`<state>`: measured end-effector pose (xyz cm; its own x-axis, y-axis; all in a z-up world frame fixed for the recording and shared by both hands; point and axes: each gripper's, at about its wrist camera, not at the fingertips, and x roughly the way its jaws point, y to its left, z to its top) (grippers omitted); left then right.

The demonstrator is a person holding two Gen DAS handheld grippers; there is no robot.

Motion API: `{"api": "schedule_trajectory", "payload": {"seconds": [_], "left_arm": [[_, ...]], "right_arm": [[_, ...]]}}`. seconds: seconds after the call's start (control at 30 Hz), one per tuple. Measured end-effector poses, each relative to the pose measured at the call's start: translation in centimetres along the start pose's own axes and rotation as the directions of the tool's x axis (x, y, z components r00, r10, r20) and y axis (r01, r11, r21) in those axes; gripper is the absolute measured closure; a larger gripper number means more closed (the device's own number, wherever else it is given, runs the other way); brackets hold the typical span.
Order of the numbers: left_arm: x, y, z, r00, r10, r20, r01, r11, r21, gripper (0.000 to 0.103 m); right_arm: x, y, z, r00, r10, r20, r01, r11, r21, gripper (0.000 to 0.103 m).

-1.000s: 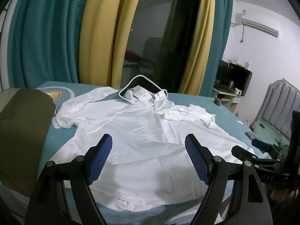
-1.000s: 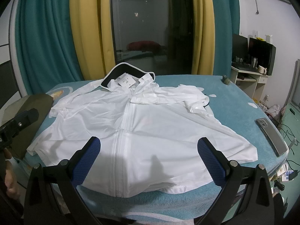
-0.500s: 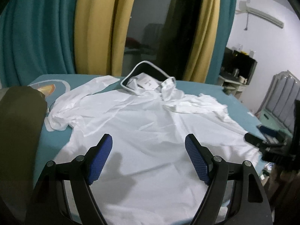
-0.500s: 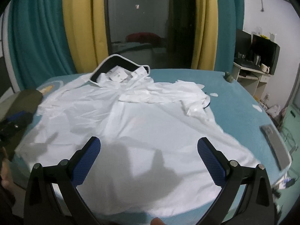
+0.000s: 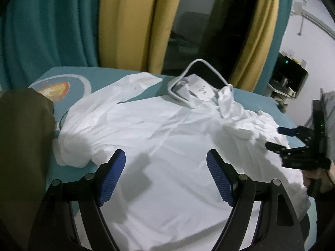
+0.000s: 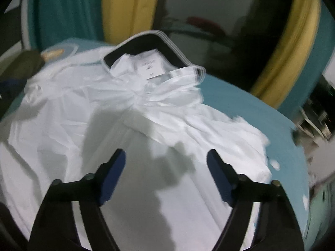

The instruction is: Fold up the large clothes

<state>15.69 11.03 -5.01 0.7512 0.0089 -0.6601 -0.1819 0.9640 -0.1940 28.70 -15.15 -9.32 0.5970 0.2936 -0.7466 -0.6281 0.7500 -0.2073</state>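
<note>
a: where's the garment?

b: the white hooded jacket [image 5: 167,138] lies spread face up on the teal table [image 5: 247,96], hood [image 5: 199,83] at the far end by the curtains [image 5: 129,21], an olive cloth [image 5: 23,138] beside it on my left.

a: and your grippers?

b: my left gripper [image 5: 166,177] hangs above the lower body, jaws wide apart, nothing between them. my right gripper [image 6: 166,177] likewise, spread and empty over the chest.

a: how will it handle?

b: i'd judge it thin, light and slippery. it creases easily and should slide on itself. the left sleeve [image 5: 125,90] is stretched outward; the right sleeve [image 6: 219,129] is bunched over the shoulder. i'd pinch a sleeve near the cuff or a hem corner, taking one layer only.

a: any writing?

b: a white label [image 6: 149,67] inside the hood carries dark print, too blurred to read.
</note>
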Motion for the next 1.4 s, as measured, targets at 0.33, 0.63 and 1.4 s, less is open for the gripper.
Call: {"api": "schedule_trajectory", "payload": {"seconds": [0.33, 0.63, 1.4], "left_arm": [[1.5, 3.7, 1.0, 0.999, 0.03, -0.025, -0.032, 0.998, -0.06, 0.02], [1.8, 5.1, 1.5, 1.0, 0.022, -0.008, -0.023, 0.998, -0.054, 0.02], [0.5, 9.4, 0.7, 0.997, 0.069, 0.024, -0.066, 0.991, -0.116, 0.02]], "right_arm": [[5.9, 1.2, 2.6, 0.993, 0.075, -0.089, -0.086, 0.989, -0.124, 0.08], [3.0, 0.7, 6.7, 0.997, 0.063, 0.043, -0.062, 0.997, -0.036, 0.098], [8.4, 11.7, 14.6, 0.971, 0.231, 0.053, -0.234, 0.971, 0.052, 0.097]]}}
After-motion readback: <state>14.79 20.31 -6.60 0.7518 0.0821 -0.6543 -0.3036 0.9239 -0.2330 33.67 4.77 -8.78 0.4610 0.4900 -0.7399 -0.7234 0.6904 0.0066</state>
